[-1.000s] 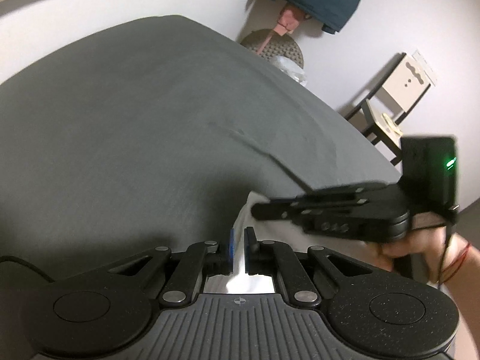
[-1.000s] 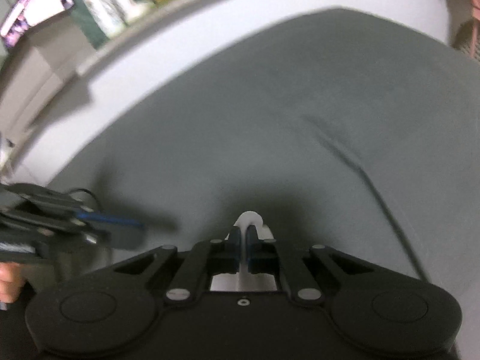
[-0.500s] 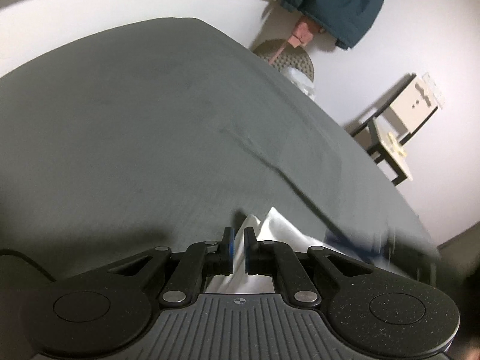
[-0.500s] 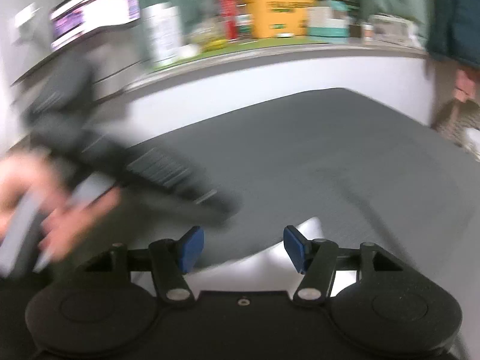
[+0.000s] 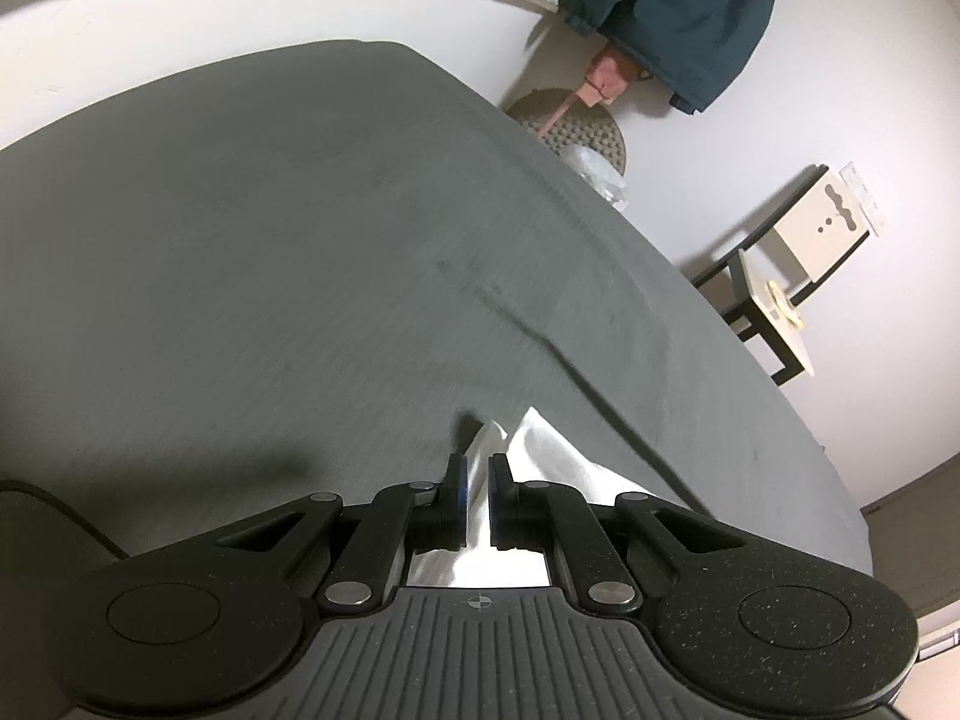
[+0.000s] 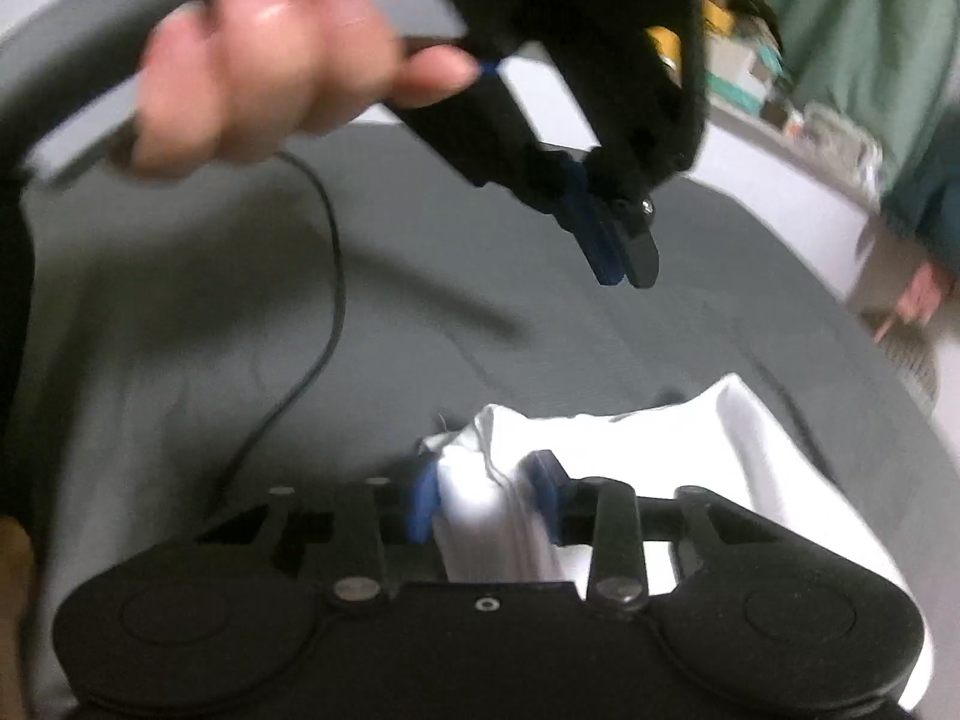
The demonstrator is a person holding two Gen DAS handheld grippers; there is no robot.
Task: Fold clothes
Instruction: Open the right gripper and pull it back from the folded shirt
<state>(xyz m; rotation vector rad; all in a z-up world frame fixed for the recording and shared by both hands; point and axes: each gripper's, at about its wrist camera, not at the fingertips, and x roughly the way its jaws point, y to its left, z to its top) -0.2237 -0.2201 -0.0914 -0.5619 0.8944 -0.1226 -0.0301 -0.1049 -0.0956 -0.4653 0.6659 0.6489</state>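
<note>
- Left wrist view: the left claw [image 5: 477, 495] sits low over a bed spread with a dark grey sheet [image 5: 270, 276]; its blue-padded fingers are drawn narrow, pinching a thin fold of white garment [image 5: 543, 456] that pokes up between them and lies on the sheet to the right of the fingertips
- Same view, background: a teal jacket [image 5: 690, 18] hangs on the white wall beyond the bed's far corner; a round, nubby woven basket [image 5: 591, 132] stands beneath it; a pale chair with a dark frame [image 5: 780, 276] stands against the wall on the right
- Right wrist view: the picture is motion-blurred; the right claw [image 6: 483, 510] has a thick bunch of the white garment [image 6: 690, 450] between its blue pads; the fingers stand moderately apart with the cloth filling the gap, though blur hides how firmly they press; the rest of the garment spreads to the right across the grey sheet [image 6: 180, 360]
- Same view, above: a person's hand [image 6: 270, 60] grips the handle of the left claw [image 6: 624, 264], which hangs in the air over the bed with its tips pressed together and pointing down; blur leaves it unclear whether cloth shows between those tips here; a thin black cable [image 6: 318, 324] trails from it across the sheet
</note>
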